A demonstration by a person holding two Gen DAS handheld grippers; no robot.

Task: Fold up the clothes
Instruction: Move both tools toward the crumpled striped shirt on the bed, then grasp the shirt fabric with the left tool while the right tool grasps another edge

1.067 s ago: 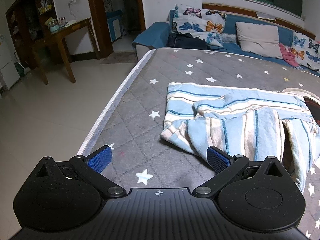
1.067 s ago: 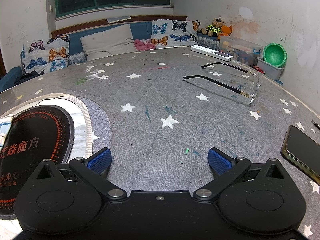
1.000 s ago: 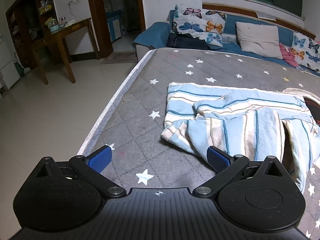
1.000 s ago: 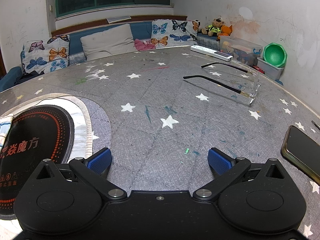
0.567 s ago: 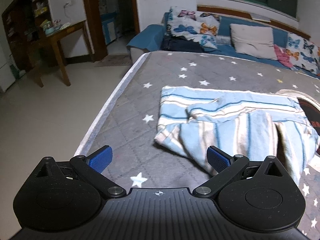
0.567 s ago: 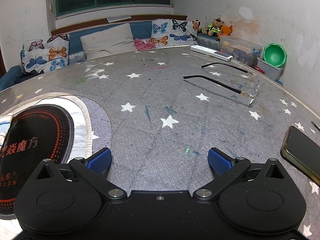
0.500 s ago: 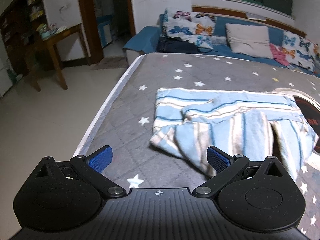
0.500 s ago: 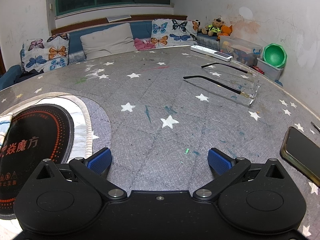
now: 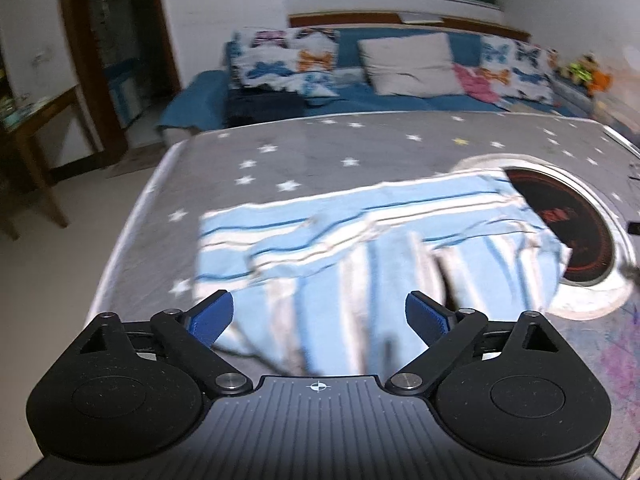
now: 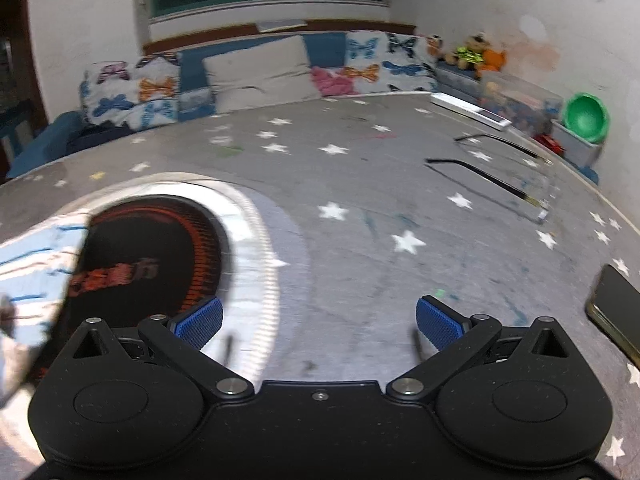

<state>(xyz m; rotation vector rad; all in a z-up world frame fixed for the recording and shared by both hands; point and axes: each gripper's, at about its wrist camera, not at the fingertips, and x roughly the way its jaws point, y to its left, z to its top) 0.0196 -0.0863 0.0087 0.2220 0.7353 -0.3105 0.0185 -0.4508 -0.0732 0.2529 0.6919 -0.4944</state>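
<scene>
Both views swung, striped shirt (image 9: 360, 248) now centred

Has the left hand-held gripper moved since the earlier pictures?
Yes. The left hand-held gripper has swung rightward over the striped garment; the wooden table slid leftward.

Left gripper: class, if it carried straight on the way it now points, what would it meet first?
Probably the striped garment on the starred cover; the open left gripper points down at its near edge, though blur leaves depth uncertain.
</scene>
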